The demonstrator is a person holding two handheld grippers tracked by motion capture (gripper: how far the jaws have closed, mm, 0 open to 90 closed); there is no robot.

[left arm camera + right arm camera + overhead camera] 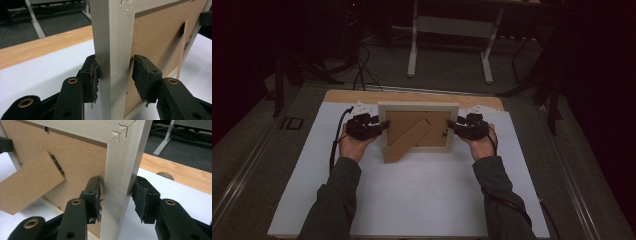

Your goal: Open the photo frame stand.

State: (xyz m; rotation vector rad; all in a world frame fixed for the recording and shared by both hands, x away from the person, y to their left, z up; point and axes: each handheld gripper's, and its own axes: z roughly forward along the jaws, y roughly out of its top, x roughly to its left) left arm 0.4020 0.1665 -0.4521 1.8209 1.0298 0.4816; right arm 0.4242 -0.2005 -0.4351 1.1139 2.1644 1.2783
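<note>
Left gripper (385,125) and right gripper (452,124) each straddle a side rail of the picture frame (417,106), which stands upright towards the far side of the white table top (412,200), its fibreboard back facing us and its easel leg (407,142) swung out towards us. On the left we judge the pads (91,77) closed on the pale rail. On the right one pad (143,200) sits against the rail, but we cannot tell whether the other presses or only hovers just beside it. That unevenness is the main risk: if we lift with one side slack, the frame could pivot around the firm grip and swing or drop onto the table. The rails are smooth and painted and the pads look worn and frayed, so a slide downward seems possible. Letting go unevenly could also nudge the frame off its leg, tipping it forward onto its face, where any glass would take the blow.
</note>
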